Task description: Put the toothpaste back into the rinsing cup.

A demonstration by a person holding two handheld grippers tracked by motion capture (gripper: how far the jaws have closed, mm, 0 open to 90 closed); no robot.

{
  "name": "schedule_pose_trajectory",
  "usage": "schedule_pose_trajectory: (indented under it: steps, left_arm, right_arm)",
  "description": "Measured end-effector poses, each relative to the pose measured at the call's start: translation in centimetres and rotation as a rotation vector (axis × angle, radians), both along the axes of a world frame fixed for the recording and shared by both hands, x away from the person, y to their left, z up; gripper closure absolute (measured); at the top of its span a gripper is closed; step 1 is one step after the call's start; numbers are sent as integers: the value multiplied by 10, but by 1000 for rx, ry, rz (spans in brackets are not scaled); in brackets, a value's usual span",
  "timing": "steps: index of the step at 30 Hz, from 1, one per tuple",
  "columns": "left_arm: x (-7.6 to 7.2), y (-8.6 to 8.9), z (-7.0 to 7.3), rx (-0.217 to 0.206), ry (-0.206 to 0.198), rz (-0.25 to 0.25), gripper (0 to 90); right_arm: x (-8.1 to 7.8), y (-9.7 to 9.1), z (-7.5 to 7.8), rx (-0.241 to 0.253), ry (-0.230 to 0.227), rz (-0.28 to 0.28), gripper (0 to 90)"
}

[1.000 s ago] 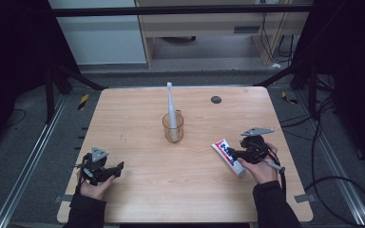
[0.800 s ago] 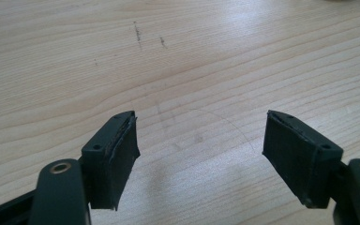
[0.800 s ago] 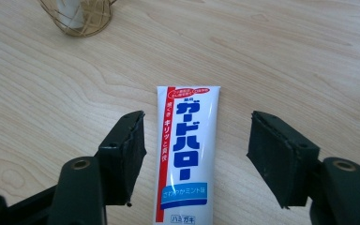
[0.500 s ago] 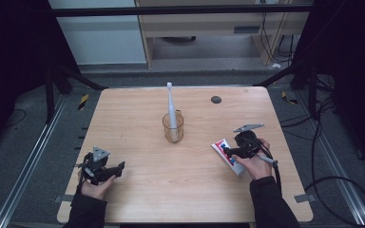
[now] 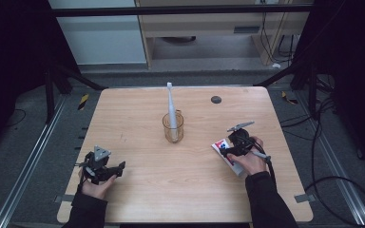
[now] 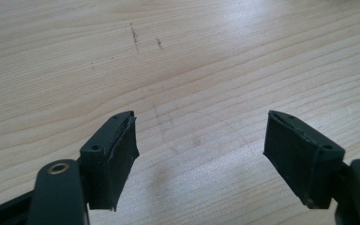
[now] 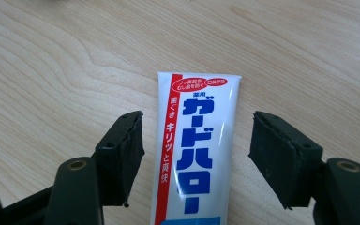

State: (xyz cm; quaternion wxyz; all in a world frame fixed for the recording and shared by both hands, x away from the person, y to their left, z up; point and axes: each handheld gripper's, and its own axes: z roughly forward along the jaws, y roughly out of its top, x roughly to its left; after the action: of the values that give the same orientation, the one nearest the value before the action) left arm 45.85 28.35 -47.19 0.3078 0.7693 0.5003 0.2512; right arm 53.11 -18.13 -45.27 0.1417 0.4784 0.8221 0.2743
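The tube (image 5: 228, 153) lies flat on the desk (image 5: 142, 199) at its right side in the high view, under the right hand-held gripper (image 5: 229, 148), well apart from the cup (image 5: 173, 128) holding a toothbrush (image 5: 171, 107); the left hand-held gripper (image 5: 114, 171) sits near the front left. In the left gripper view, its jaws stand wide apart over bare wood. In the right gripper view, the jaws, just widened, straddle the tube (image 7: 194, 150) without touching it.

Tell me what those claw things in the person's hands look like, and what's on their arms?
Each hand holds a black two-jaw gripper. The left gripper carries a grey three-cornered plate on top, and so does the right gripper, whose plate sticks up at an angle. Up close, the jaws are chunky black blocks with flat dark pads and brass-ringed holes. A black cable trails from the right one. Both arms wear dark long sleeves.
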Motion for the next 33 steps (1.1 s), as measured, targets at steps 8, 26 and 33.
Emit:
schedule_pose_trajectory:
  steps: [8, 26, 33]
  left_arm:
    - [0, 2, 0, -3, 2, 1, 245]
    - [0, 2, -1, -4, 5, -6, 245]
    - [0, 2, -1, -4, 2, -6, 250]
  right_arm:
    - [7, 8, -1, -28, 35, 21, 363]
    - [16, 10, -16, -77, 116, 38, 378]
    - [17, 10, -19, -90, 123, 28, 393]
